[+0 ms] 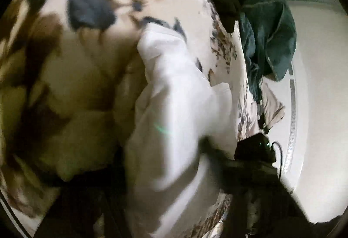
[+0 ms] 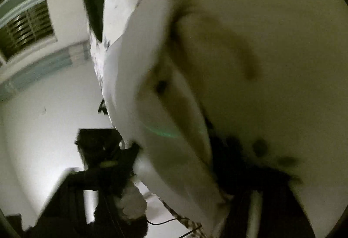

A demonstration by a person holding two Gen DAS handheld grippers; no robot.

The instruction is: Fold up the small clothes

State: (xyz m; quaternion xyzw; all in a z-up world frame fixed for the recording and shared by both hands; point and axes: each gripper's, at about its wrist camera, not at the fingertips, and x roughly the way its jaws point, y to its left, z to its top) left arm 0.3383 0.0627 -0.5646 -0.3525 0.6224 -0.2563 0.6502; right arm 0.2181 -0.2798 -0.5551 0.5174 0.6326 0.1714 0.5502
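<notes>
A white garment (image 1: pixel 174 107) hangs bunched between both grippers above a cream bedspread with dark floral print (image 1: pixel 91 46). In the left wrist view it runs from the frame's bottom up to the middle; my left gripper's own fingers are hidden under it. My right gripper (image 1: pixel 219 151) shows at the right, shut on the cloth's edge. In the right wrist view the white garment (image 2: pixel 156 107) fills the centre, and my left gripper (image 2: pixel 136 156) is shut on its lower edge. The right gripper's own fingers are hidden by cloth.
A dark green garment (image 1: pixel 269 20) lies heaped at the bed's far right edge. A white wall (image 2: pixel 43 118) and a window with a grille (image 2: pixel 28 27) lie beyond. A gloved hand (image 2: pixel 132 203) holds the left gripper.
</notes>
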